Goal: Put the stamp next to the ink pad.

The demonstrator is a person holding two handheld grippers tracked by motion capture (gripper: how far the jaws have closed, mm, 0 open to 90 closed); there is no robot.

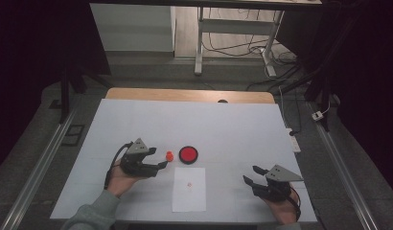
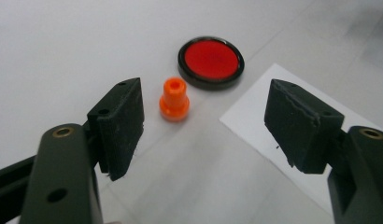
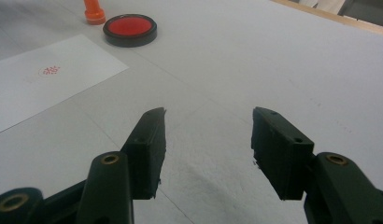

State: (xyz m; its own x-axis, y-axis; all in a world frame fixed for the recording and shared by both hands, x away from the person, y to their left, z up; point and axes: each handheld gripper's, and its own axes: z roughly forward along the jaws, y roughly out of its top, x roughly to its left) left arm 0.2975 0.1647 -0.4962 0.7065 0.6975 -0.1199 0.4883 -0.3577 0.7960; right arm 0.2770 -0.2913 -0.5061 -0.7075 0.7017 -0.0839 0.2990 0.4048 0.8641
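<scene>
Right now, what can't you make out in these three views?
- Red mark on the paper sheet: too small in the high view, blurred in the right gripper view; its design is unreadable.
- Orange stamp: top cut off by the upper edge of the right gripper view.
- Stamp's underside: faces the table, hidden in the left gripper view.
- Red ink pad: any lettering is too faint to tell.

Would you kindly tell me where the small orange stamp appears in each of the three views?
High view: the orange stamp stands left of centre, just left of the red ink pad.
Left gripper view: centre, below-left of the pad.
Right gripper view: top left edge.
Shared landmark: the pad, always beside it.
</scene>
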